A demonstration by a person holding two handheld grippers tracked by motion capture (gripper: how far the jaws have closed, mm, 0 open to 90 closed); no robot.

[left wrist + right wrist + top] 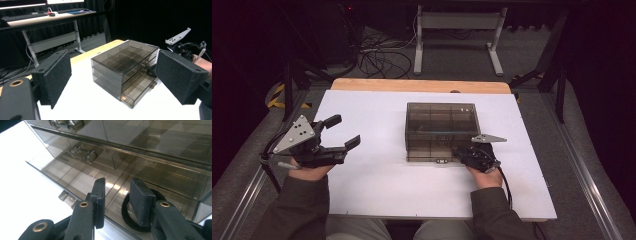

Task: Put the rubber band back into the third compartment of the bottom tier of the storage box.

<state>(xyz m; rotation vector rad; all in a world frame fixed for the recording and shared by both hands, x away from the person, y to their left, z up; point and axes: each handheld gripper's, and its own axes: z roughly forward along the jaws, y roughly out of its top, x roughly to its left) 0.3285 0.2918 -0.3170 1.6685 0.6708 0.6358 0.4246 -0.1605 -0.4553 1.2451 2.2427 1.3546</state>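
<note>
Nearest the high camera were two dark-sleeved forearms, one per gripper. Left gripper [339, 132] sat over the desk's [377, 180] left side, well apart from the box, jaws spread wide, nothing between them; its foam-like pads [56, 72] looked rough, black and rectangular in the left gripper view. Right gripper [462, 151] was at the box's near right corner, jaws part-way apart, not clamped on anything. In the right gripper view its jaw tips [117, 195] hung over the pulled-out bottom drawer [75, 177], directly above one black ring [131, 218], flat and round, lying in a drawer compartment; contact with the ring couldn't be judged. One drawer box [441, 131], smoky translucent plastic, rectangular, stood mid-desk. Left gripper view showed three drawer levels [135, 75] with thin divider walls inside and small clear knobs on the fronts. Desk top was white, smooth, with a bare wood strip [419, 85] along the far edge.
</note>
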